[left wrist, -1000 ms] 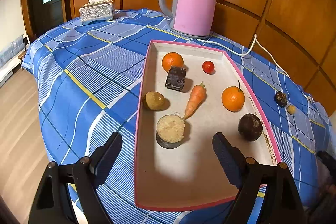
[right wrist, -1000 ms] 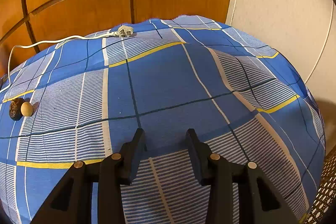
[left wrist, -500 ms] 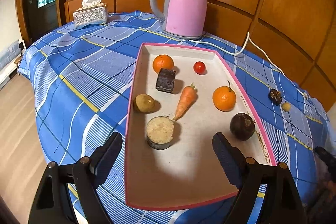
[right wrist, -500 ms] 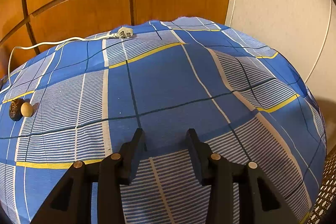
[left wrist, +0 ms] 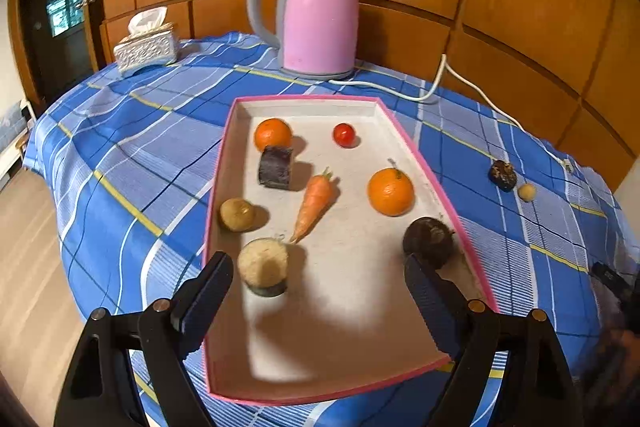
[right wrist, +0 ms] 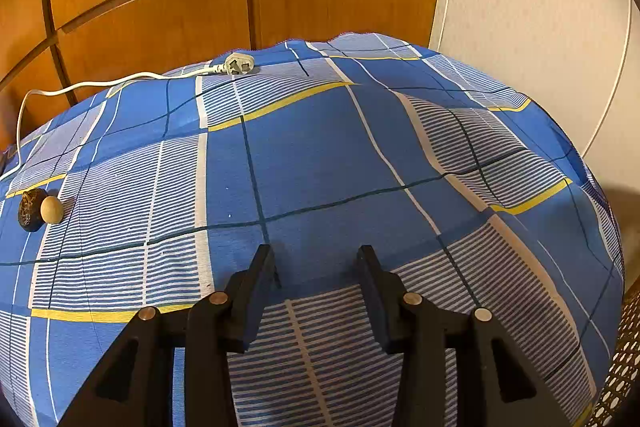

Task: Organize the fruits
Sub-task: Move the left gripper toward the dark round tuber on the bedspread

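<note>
Left tool (left wrist: 316,287) held wide apart, empty, over the tray (left wrist: 224,163).
Since a second ago, it was shifted slightly; nothing is grasped yet.

kettle (left wrist: 316,11) behind tray (left wrist: 436,183), carrot (left wrist: 314,207) in tray between two oranges (left wrist: 390,191)

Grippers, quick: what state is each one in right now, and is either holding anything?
Left gripper: open wide, holding nothing, above the pink tray.
Right gripper: open, narrower, holding nothing, over bare tablecloth.
</note>
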Tool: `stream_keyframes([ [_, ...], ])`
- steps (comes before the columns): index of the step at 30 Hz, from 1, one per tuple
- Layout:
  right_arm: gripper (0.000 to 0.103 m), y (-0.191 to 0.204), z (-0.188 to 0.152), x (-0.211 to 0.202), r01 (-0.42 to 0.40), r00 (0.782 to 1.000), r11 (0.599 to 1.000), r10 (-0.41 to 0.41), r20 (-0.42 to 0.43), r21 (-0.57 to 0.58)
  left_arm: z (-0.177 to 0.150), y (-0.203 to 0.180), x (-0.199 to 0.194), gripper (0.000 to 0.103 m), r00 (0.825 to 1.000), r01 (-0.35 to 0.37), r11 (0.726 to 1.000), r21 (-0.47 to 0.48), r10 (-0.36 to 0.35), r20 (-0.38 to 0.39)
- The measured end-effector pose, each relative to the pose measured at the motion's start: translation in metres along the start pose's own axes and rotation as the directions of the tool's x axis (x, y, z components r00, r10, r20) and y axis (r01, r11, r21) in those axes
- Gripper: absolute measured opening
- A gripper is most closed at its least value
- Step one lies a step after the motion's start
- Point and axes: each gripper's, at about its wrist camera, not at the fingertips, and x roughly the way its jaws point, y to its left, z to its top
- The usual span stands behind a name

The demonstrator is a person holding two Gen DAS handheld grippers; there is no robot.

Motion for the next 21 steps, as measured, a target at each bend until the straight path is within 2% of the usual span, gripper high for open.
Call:
stream_keyframes([
  [10,0.045,0.0,0.001,0.001,-0.002,1.0,1.0,0.002,0.002,0.002,0.013,-0.036,0.0,0.088,0.999,0.046,0.995,0.092,-0.045,-0.008],
  [21,0.045,0.0,0.001,0.001,-0.001,1.0,1.0,0.001,0.003,0.002,0.025,-0.077,0.009,0.088,0.992,0.12,0.978,0.173,-0.113,-0.048],
])
